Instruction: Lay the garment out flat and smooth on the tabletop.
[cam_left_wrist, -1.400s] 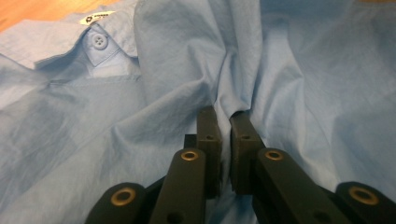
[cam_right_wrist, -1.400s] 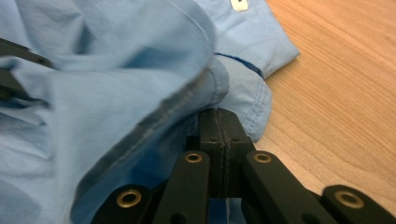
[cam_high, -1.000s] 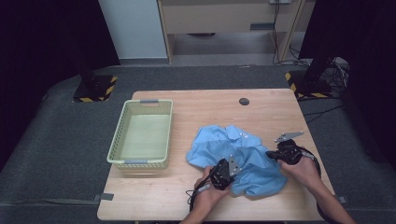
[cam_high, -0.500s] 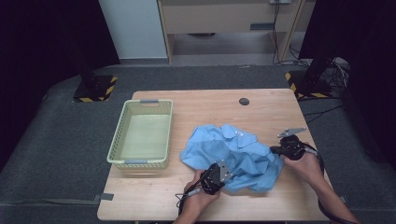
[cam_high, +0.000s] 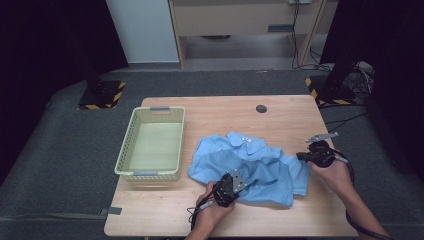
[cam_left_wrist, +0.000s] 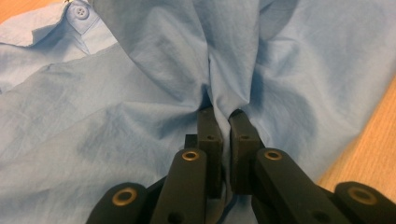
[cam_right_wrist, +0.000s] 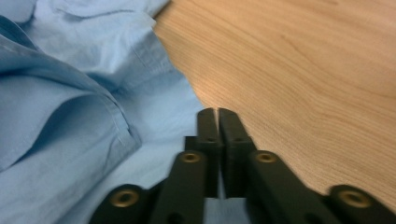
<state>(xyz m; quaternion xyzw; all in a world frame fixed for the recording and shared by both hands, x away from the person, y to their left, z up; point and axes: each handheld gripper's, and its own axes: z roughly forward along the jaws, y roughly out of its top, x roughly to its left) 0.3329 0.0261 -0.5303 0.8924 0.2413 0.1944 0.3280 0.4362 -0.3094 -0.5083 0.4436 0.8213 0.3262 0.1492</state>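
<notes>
Left gripper (cam_high: 231, 184) low at the near edge, hand (cam_high: 212, 212) behind it, forearm coming in from below; jaws pinched nearly together with a fold of cloth between them. Right gripper (cam_high: 306, 156) at the right side, hand (cam_high: 334, 172) wrapped around it; jaws pressed together, pointing left.

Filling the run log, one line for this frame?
left gripper: shut on blue shirt | right gripper: shut on shirt edge | basket: empty
</notes>
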